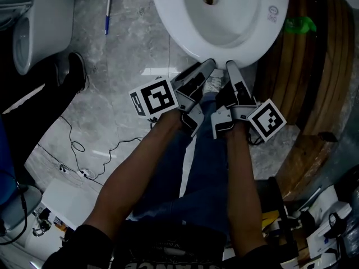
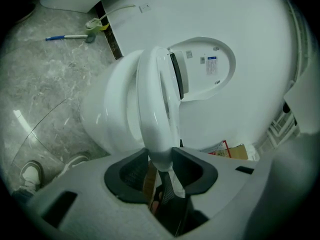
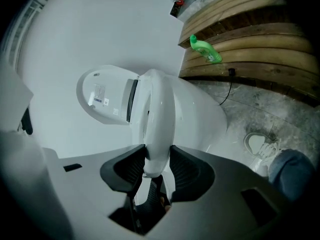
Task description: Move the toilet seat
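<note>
Left tongs (image 1: 206,66) and right tongs (image 1: 231,67), side by side, both clamp the near rim of the seat (image 1: 185,41), which stretches up-frame.

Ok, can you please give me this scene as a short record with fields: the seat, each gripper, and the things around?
toilet seat: white, front edge held between both pairs of jaws
left gripper: shut on the toilet seat's front edge
right gripper: shut on the same edge, beside the left gripper
lid: up, behind the seat
floor: grey marble, a blue pen lies on it
green bottle: on the wooden boards
</note>
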Demonstrator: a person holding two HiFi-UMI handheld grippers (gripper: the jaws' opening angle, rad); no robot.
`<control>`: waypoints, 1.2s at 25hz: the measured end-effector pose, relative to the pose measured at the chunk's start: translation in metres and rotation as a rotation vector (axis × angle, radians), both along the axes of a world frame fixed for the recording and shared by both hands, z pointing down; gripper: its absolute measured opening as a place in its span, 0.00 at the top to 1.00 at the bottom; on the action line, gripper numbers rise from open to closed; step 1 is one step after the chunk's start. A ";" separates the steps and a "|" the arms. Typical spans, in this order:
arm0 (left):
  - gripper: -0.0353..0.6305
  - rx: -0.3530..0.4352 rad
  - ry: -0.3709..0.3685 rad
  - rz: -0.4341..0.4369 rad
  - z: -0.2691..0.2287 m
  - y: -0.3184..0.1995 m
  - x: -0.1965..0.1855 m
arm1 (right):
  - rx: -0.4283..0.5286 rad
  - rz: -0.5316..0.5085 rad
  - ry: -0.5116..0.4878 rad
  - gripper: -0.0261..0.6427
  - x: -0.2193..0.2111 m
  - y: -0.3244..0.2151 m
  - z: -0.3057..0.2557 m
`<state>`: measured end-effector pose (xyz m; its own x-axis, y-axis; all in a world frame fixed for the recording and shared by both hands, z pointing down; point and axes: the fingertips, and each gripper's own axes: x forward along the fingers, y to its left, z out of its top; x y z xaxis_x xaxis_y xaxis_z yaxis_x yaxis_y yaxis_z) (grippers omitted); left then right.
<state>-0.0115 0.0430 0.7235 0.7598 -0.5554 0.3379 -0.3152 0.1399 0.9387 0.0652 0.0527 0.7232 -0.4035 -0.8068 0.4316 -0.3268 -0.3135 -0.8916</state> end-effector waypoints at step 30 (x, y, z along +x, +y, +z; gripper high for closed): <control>0.73 0.144 0.087 -0.038 -0.232 -0.041 -0.003 | 0.147 0.010 -0.102 0.79 0.001 -0.037 -0.235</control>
